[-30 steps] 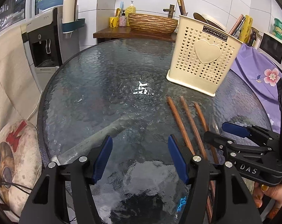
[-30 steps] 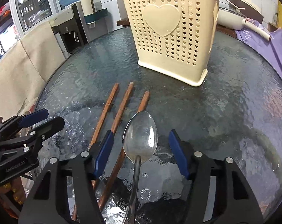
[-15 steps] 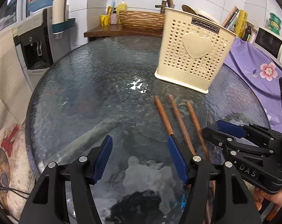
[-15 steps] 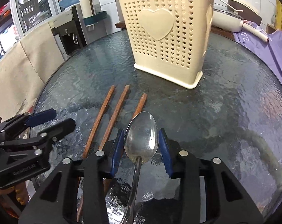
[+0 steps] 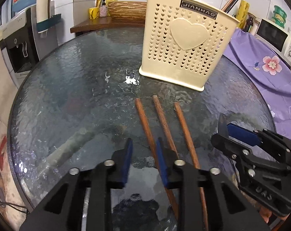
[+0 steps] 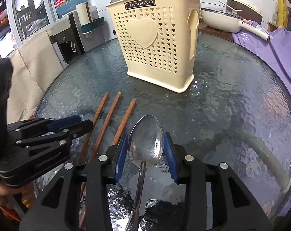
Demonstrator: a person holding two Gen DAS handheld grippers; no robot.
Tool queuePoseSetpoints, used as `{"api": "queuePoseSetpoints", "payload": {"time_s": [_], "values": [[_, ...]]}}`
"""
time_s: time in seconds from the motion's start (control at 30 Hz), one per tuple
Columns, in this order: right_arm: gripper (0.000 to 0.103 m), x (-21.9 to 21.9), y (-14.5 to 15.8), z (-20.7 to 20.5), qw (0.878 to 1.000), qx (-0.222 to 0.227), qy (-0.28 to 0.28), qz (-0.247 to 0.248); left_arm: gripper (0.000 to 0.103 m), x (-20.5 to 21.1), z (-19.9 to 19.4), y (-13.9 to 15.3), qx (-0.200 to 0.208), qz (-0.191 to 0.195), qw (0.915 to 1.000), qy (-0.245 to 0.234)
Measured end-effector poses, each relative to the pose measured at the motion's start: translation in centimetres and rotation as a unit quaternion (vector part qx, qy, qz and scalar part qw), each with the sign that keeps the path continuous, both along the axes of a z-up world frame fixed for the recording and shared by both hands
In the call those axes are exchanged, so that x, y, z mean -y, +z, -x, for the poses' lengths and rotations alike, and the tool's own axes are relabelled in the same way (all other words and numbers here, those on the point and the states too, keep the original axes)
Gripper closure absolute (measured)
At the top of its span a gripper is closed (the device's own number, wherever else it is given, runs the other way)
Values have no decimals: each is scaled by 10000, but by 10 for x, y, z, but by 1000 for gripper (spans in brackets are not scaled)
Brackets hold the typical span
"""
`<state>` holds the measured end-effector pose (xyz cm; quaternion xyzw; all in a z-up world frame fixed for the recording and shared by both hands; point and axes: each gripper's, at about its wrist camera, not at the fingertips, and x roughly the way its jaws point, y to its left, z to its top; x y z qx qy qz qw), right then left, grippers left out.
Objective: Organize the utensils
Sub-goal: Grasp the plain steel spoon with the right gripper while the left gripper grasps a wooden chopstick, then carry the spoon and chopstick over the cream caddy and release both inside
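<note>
A cream perforated utensil basket (image 5: 185,44) stands upright on the round glass table (image 5: 72,88); it also shows in the right wrist view (image 6: 155,46). Three brown chopsticks (image 5: 162,121) lie side by side in front of it, also seen in the right wrist view (image 6: 110,115). My right gripper (image 6: 146,146) is shut on the bowl of a metal spoon (image 6: 146,140) and holds it just above the glass; the spoon's tip shows in the left wrist view (image 5: 222,127). My left gripper (image 5: 143,154) has narrowed around the leftmost chopstick (image 5: 145,127), with a gap still visible beside it.
A water dispenser (image 5: 26,38) stands left of the table. A wooden shelf with a wicker basket (image 5: 126,9) is behind. A purple flowered cloth (image 5: 261,63) and a microwave (image 5: 274,34) are to the right. A white pan (image 6: 222,19) sits behind the basket.
The right gripper closed on the spoon's bowl and lifted it slightly. The left gripper moved right over the leftmost chopstick and its jaws narrowed. Both moved closer to the basket.
</note>
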<state>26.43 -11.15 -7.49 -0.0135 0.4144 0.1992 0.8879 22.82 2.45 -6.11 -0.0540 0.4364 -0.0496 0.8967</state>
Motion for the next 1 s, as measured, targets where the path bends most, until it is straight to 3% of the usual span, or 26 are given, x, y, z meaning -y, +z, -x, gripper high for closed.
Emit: {"api": "queuePoseSetpoints", "payload": {"time_s": [0.43, 1.0], "values": [[64, 8, 0, -3, 10000, -3, -82, 51, 94, 17, -26, -1, -85, -165, 9998, 25], [64, 17, 6, -1, 9998, 125, -159, -68, 96, 14, -40, 2, 32, -71, 9999, 151]]}}
